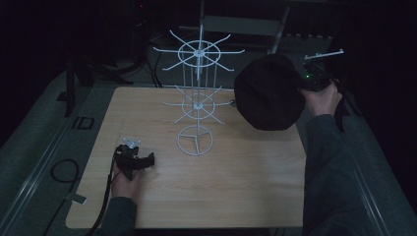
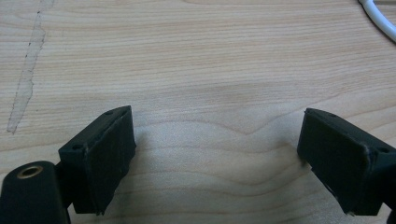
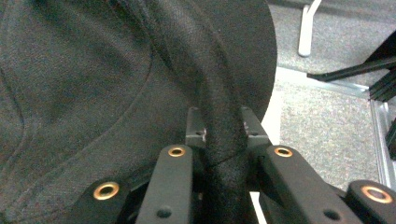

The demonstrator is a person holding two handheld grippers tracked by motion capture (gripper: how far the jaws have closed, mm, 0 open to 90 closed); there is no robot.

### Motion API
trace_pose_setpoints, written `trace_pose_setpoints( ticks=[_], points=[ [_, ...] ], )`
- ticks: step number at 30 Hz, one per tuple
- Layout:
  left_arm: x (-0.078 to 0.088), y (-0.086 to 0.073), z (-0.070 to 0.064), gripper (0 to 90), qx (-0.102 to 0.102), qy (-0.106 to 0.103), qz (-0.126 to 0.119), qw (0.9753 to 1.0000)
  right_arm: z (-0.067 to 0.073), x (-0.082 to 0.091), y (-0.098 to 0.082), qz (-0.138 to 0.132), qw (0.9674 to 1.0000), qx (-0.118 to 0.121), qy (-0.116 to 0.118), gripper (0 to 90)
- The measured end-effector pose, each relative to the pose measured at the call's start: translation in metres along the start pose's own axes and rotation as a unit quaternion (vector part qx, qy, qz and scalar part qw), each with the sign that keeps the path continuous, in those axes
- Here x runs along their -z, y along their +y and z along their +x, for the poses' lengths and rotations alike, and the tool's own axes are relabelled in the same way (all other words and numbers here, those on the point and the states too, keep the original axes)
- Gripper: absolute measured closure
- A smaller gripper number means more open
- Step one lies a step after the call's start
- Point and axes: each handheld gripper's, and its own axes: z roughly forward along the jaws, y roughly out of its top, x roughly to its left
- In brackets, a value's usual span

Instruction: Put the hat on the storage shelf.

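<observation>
Nearest the person, the left gripper [image 1: 134,158] rests low on the wooden table [image 1: 236,187], held in the left hand [image 1: 124,183] toward the front left part of the board. In the left gripper view its two black jaws stand wide apart with nothing but bare wood grain between them, and a short curve of white wire crosses the top right corner of that view. Further in, near the middle of the table, stands one white wire display rack [image 1: 196,93]: a single upright pole on a round ring base, carrying two tiers of radiating hooks, a lower wheel and a higher, wider one. To the right of the rack and raised above the table's far right part hangs one black hat [image 1: 268,93], a soft fabric piece with a round crown turned toward the camera. The right gripper [image 1: 314,78] holds it from the right, with the right hand [image 1: 322,98] behind. In the right gripper view the two jaws are closed on a thick rolled edge of the hat [image 3: 116,79], whose stitched dark cloth spreads to the left. Beyond lies grey floor [image 3: 327,126].
</observation>
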Motion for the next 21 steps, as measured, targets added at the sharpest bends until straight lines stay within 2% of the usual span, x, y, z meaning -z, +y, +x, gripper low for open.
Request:
trace_pose_setpoints(
  ticks=[4,10,15,21],
  points=[
    [0.000,0.000,0.000,12.1,-0.001,0.000,0.001,1.0000,-0.005,0.009,0.006,-0.006,0.9999,0.000,0.012,78.9],
    [0.000,0.000,0.000,12.1,-0.001,-0.001,0.002,1.0000,-0.010,0.017,0.011,-0.019,0.9979,-0.014,0.060,78.9],
    [0.000,0.000,0.000,12.1,-0.001,0.000,0.002,1.0000,-0.012,0.015,0.011,-0.024,0.9934,-0.031,0.108,78.9],
    [0.000,0.000,0.000,12.1,-0.001,0.000,0.002,1.0000,-0.014,0.012,0.010,-0.029,0.9877,-0.047,0.146,78.9]
  ],
)
